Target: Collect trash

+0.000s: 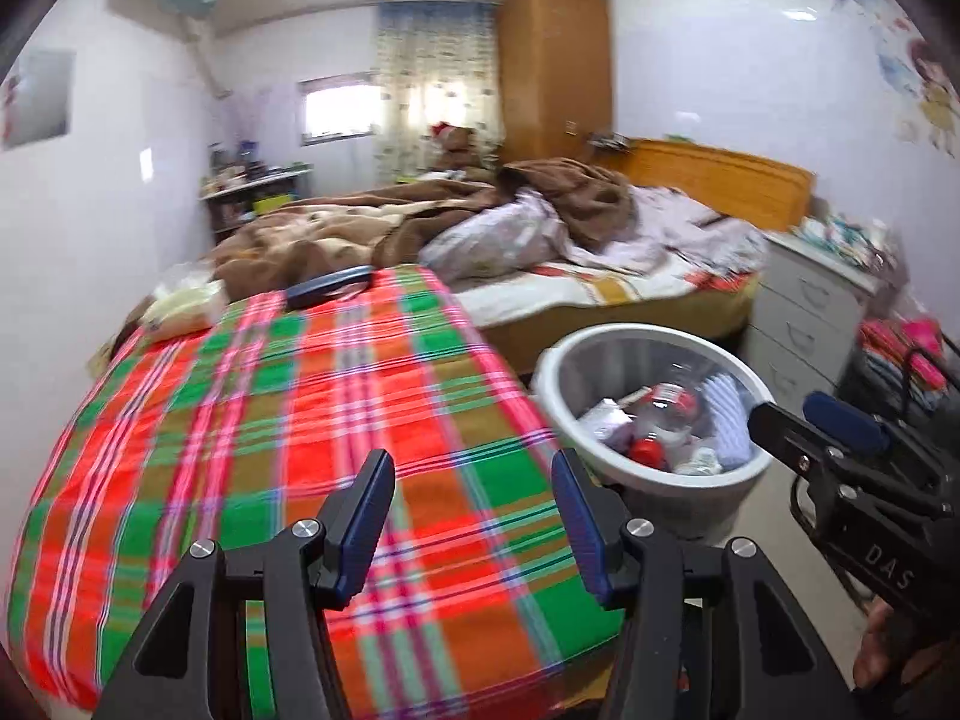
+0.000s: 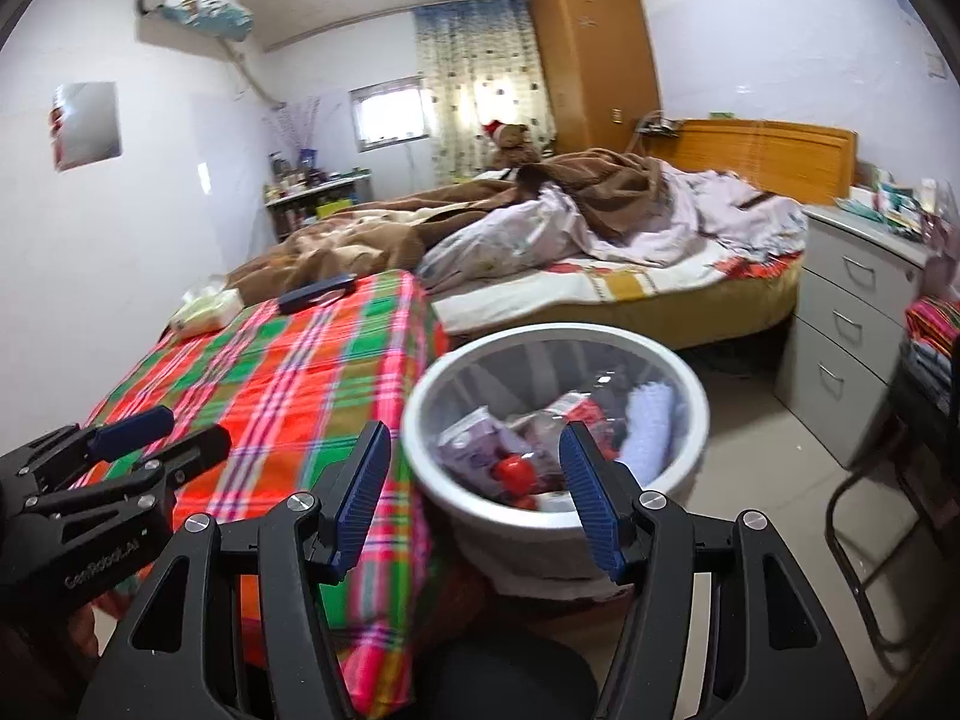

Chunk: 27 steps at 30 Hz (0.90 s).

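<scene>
1. Plainly, the left tool (image 1: 474, 516) hovered with its jaws spread wide and nothing between them, over the plaid-covered bench (image 1: 252, 420).
2. The right tool (image 2: 474, 492) likewise stood wide apart and held nothing, poised at the near rim of the white bin (image 2: 420, 456), which stood on the floor at the bench's 3 o'clock side.
3. The trash lay inside the bin: a clear plastic bottle with a red cap (image 1: 663, 420), crumpled paper (image 1: 603, 417) and a pale blue-white cloth (image 1: 729, 414).
4. On the bench, at 12 o'clock from the left tool, a dark blue flat case (image 1: 327, 286) rested near the far edge, with a packet of tissues (image 1: 180, 303) at about 11 o'clock.
5. Beyond the bench lay an unmade bed (image 2: 600, 276) with a brown blanket (image 2: 372, 234).
</scene>
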{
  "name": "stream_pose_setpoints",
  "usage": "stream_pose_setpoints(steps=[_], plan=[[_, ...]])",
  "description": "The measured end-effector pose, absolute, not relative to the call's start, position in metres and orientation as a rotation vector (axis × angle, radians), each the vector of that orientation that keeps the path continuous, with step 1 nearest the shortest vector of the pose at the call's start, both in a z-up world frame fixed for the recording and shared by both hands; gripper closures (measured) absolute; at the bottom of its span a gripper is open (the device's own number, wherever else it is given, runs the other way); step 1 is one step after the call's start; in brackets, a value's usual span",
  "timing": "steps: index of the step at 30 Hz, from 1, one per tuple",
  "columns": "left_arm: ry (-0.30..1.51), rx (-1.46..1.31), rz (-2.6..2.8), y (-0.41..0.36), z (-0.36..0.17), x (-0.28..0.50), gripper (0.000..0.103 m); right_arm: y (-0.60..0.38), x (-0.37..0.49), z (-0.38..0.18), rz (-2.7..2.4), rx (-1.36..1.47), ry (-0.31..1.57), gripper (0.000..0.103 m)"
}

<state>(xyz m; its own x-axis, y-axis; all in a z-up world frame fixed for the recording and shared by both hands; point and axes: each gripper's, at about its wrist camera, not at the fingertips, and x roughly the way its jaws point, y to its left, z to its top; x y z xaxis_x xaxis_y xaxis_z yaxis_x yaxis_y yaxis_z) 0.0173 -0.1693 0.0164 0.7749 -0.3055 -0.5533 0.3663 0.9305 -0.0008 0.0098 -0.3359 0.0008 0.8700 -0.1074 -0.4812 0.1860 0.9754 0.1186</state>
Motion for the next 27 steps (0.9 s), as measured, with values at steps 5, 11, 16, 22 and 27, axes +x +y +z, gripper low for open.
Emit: stream_pose_setpoints(steps=[5, 11, 16, 22, 27], plan=[[0.577, 0.068, -0.327, -0.143, 0.014, 0.011, 0.049, -0.321, 0.012, -0.006, -0.118, 0.148, 0.509, 0.043], [0.584, 0.046, -0.322, -0.127, 0.008, 0.007, 0.049, -0.311, 0.012, -0.013, -0.086, 0.162, 0.517, 0.043], [0.587, 0.052, -0.317, -0.125, 0.005, 0.002, 0.049, -0.302, 0.01, -0.014, -0.072, 0.152, 0.517, 0.043], [0.575, 0.053, -0.301, -0.125, 0.007, 0.0, 0.049, -0.299, 0.009, -0.013, -0.077, 0.154, 0.516, 0.043], [0.571, 0.059, -0.293, -0.124, 0.007, -0.001, 0.049, -0.297, 0.008, -0.012, -0.078, 0.146, 0.515, 0.043]])
